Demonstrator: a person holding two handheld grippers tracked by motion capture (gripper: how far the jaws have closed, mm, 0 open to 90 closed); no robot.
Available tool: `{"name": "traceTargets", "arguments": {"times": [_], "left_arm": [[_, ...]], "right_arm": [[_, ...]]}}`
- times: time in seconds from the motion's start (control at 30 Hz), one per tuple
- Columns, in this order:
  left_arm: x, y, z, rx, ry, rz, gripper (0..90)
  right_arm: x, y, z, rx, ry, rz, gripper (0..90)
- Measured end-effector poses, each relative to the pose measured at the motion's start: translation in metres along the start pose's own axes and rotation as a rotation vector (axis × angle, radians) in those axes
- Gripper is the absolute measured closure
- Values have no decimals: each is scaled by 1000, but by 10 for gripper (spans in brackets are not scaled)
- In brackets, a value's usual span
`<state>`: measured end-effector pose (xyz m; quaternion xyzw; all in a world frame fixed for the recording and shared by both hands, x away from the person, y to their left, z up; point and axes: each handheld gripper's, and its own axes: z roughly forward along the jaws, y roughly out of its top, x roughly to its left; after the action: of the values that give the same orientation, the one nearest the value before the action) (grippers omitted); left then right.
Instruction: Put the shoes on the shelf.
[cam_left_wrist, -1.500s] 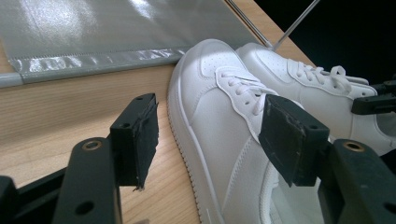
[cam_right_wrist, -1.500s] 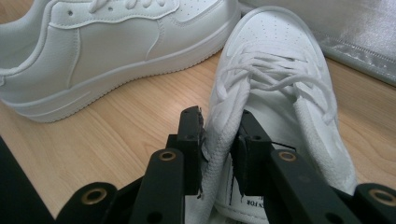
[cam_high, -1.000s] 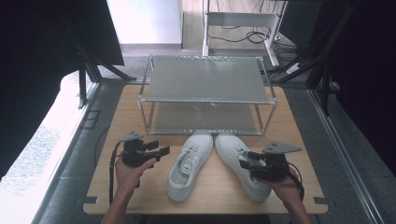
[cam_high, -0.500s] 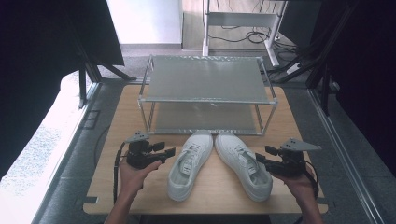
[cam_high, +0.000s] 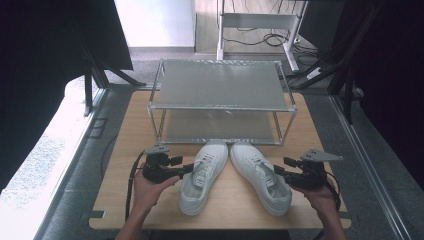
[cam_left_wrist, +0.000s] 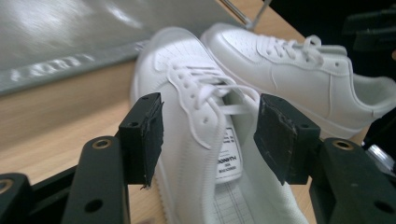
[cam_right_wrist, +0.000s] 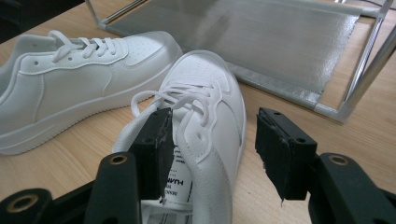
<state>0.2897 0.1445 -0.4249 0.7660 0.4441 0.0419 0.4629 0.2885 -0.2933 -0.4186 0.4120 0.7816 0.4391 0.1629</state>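
Two white sneakers lie side by side on the wooden table, toes toward a metal rack. My left gripper is at the left sneaker. In the left gripper view its jaws stand open astride the lacing and tongue of that sneaker. My right gripper is at the right sneaker. In the right gripper view it is open, one pad at the shoe's opening and the other outside, with the sneaker's side wall between them.
A two-shelf metal rack stands just beyond the toes; its lower shelf is close to the shoes. The other sneaker lies to one side in each gripper view. Bare table lies left and right of the shoes.
My left gripper has moved right, up to the left sneaker. My right gripper drew back to the right off its shoe and now stands at the shoe's outer side.
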Motion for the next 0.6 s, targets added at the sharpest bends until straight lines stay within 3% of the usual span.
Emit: {"name": "traceTargets", "arguments": {"times": [0.23, 0.6], "left_arm": [[-8, -5, 19, 66, 34, 28, 428], [-8, -9, 30, 87, 102, 32, 477]], "right_arm": [[3, -2, 7, 43, -4, -18, 479], [6, -7, 23, 137, -38, -50, 498]]}}
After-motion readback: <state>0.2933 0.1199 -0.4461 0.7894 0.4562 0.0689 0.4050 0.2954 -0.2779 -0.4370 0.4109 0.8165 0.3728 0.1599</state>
